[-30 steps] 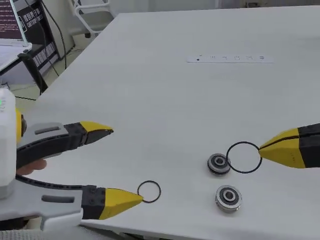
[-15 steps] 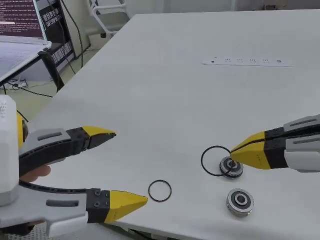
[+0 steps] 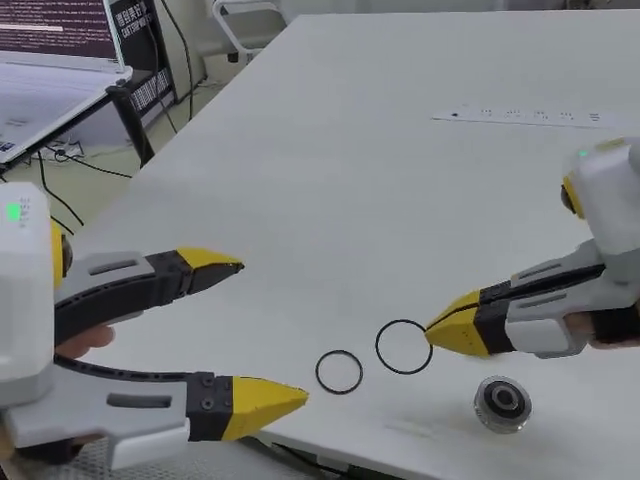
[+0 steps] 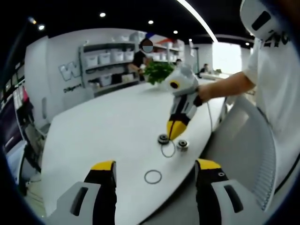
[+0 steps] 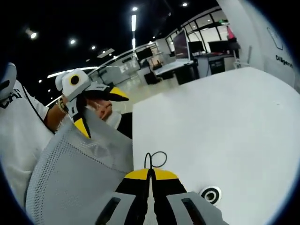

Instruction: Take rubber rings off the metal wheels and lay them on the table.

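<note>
At far left, left tongs held wide apart over the near edge of the desk, rear part cut off by the frame. Just past the lower tip, small rubber ring flat on the desk. Beside it, larger ring pinched between the pressed-together tips of the right tongs; cannot tell whether resting or lifted. Farther right, metal wheel near the edge. In the left gripper view, second wheel just beside the right tongs' tip.
</note>
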The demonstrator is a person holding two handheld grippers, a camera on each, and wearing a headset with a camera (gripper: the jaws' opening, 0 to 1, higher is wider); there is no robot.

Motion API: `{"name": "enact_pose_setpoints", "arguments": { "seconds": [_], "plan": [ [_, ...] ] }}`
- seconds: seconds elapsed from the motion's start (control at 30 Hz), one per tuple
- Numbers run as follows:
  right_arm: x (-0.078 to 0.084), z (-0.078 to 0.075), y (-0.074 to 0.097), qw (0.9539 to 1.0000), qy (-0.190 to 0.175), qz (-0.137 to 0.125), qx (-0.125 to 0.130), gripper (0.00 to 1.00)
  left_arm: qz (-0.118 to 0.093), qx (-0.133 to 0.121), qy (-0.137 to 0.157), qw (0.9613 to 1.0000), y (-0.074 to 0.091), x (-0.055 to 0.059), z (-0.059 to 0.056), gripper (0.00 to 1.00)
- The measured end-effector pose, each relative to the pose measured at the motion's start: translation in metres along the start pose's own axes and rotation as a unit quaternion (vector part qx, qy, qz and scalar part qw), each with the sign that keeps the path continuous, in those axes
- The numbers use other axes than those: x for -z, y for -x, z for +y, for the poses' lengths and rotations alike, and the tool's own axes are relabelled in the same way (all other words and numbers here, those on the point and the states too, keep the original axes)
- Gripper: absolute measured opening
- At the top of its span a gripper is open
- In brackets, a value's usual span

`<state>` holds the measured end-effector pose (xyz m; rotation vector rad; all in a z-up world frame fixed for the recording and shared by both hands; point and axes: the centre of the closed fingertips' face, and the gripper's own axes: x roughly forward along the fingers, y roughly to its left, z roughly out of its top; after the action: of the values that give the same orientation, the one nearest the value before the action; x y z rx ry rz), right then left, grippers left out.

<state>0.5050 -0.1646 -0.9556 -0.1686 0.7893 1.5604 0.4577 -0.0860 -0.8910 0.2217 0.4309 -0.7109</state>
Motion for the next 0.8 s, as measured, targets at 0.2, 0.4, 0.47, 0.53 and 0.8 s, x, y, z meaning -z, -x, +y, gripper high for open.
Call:
{"name": "enact_pose_setpoints", "arguments": {
  "seconds": [0.2,0.4,0.47,0.53,0.8],
  "plan": [
    [0.012,-0.009,-0.014,0.9998,-0.015,0.015,0.001,0.00,0.001,-0.004,0.000,1.0000,0.001,-0.001,0.001,0.69],
    [0.025,-0.013,-0.027,0.9990,-0.039,0.022,-0.004,0.00,0.003,-0.007,0.002,1.0000,0.000,0.000,0.001,0.69],
    [0.027,-0.014,-0.030,0.9987,-0.043,0.025,-0.007,0.00,0.004,-0.008,0.004,1.0000,0.000,0.000,0.002,0.69],
    [0.029,-0.014,-0.032,0.9986,-0.044,0.028,-0.007,0.00,0.004,-0.010,0.005,0.9999,0.000,0.000,0.002,0.69],
    [0.033,-0.020,-0.036,0.9982,-0.049,0.034,-0.002,0.00,0.012,-0.012,0.007,0.9998,-0.002,0.004,0.001,0.69]
  ]
}}
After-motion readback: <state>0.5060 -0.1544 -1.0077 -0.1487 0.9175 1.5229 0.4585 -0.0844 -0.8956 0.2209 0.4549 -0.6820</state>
